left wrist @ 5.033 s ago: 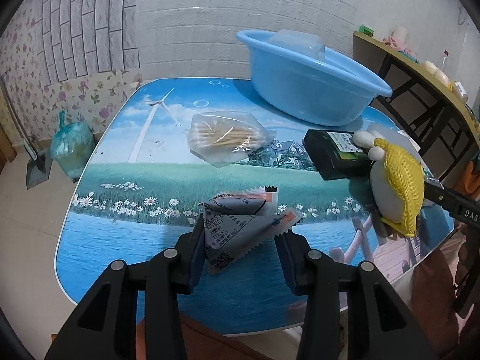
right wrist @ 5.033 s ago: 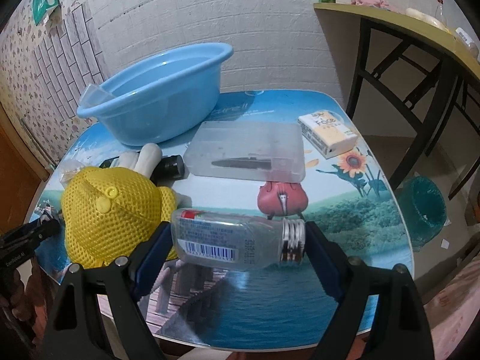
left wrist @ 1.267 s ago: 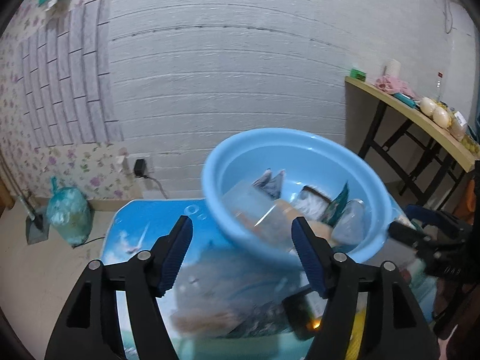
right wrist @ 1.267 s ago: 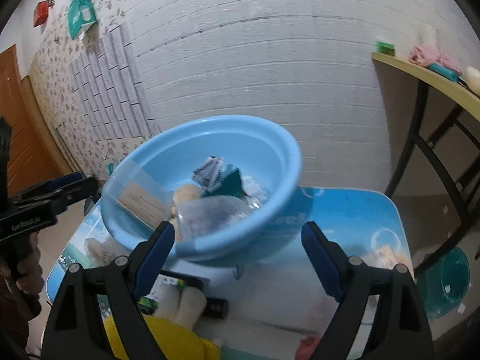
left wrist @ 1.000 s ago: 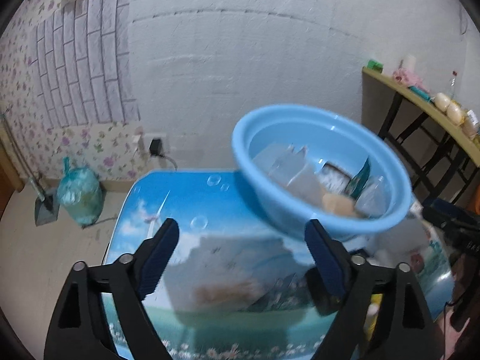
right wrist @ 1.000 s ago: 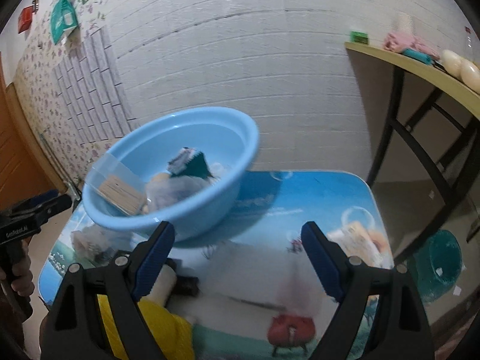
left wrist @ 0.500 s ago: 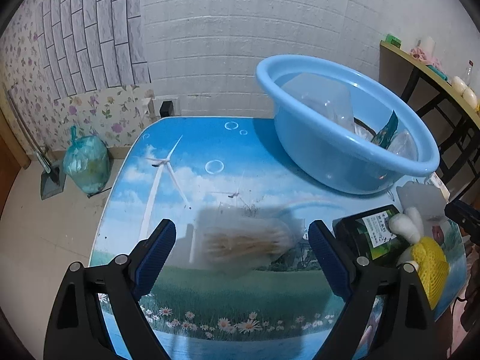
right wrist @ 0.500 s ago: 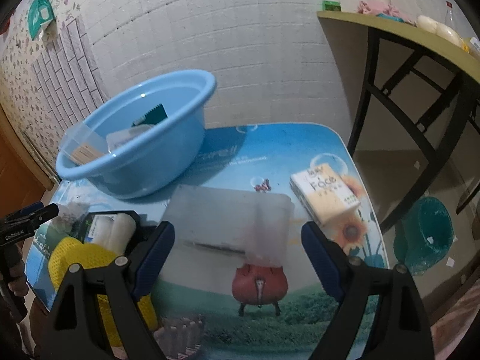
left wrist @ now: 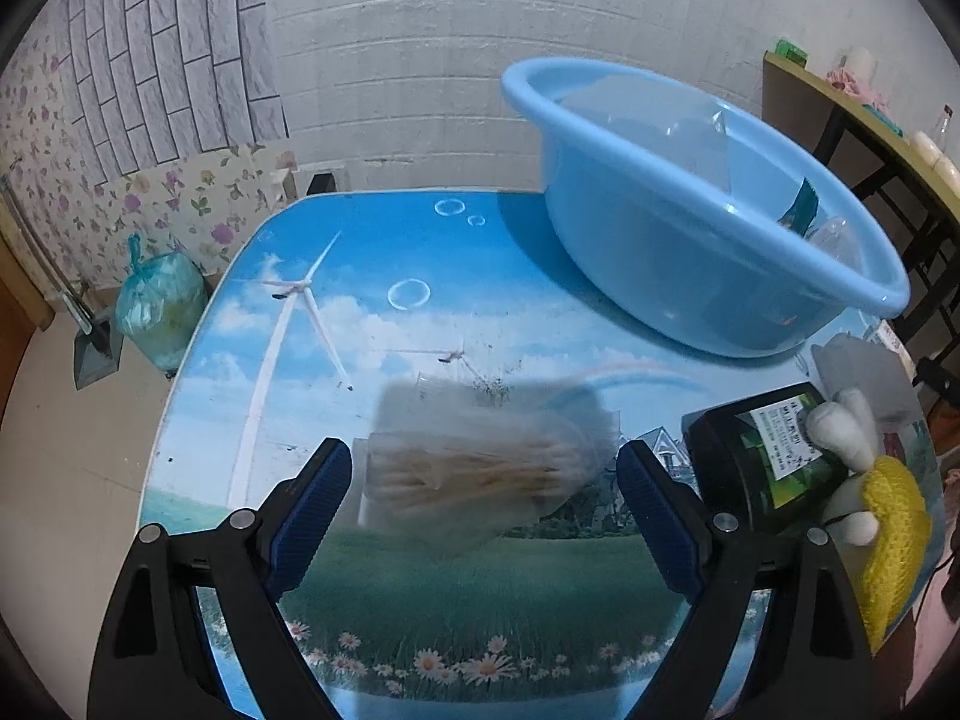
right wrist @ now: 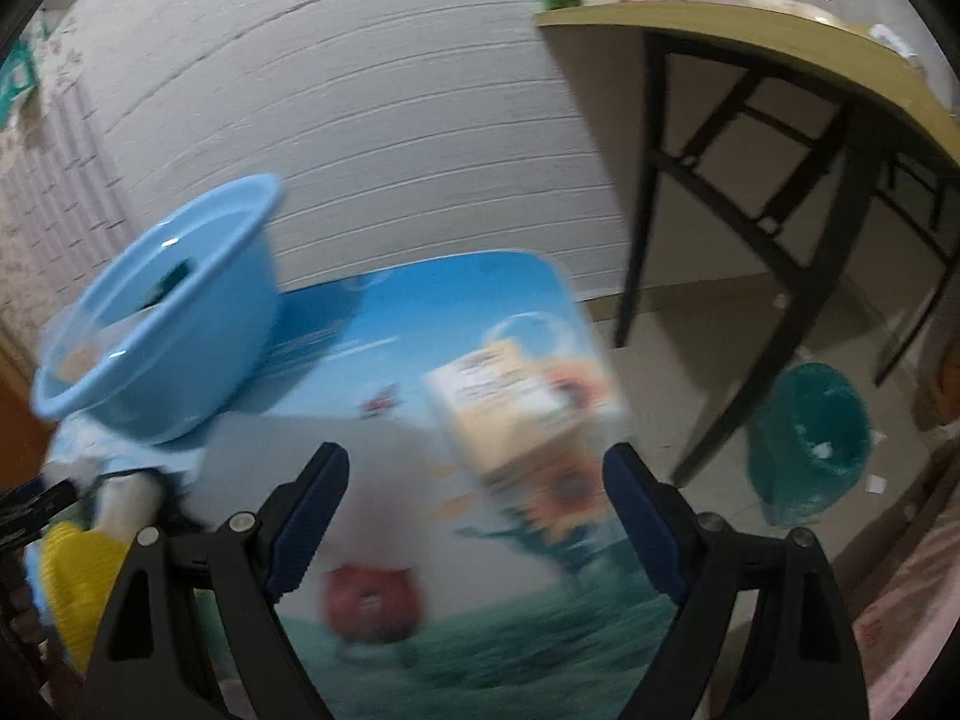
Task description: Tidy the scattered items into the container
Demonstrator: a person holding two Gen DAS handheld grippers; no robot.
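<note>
The light blue basin (left wrist: 690, 228) stands at the back right of the table and holds several items. My left gripper (left wrist: 480, 492) is open, with the clear bag of cotton swabs (left wrist: 480, 468) lying on the table between its fingers. A dark bottle (left wrist: 762, 456) and a yellow-and-white plush toy (left wrist: 882, 504) lie to its right. My right gripper (right wrist: 474, 504) is open and empty above the table; a tissue pack (right wrist: 516, 396) lies just beyond it, blurred. The basin also shows in the right wrist view (right wrist: 156, 312) at the left.
A clear flat box (left wrist: 858, 366) lies behind the plush toy. A wooden side table (right wrist: 780, 78) stands at the right. A teal bin (right wrist: 810, 432) sits on the floor to the right, a green rubbish bag (left wrist: 159, 306) to the left.
Both grippers have dropped back from over the basin toward the table. The left has come down around the cotton swab bag. The right has swung right toward the tissue pack.
</note>
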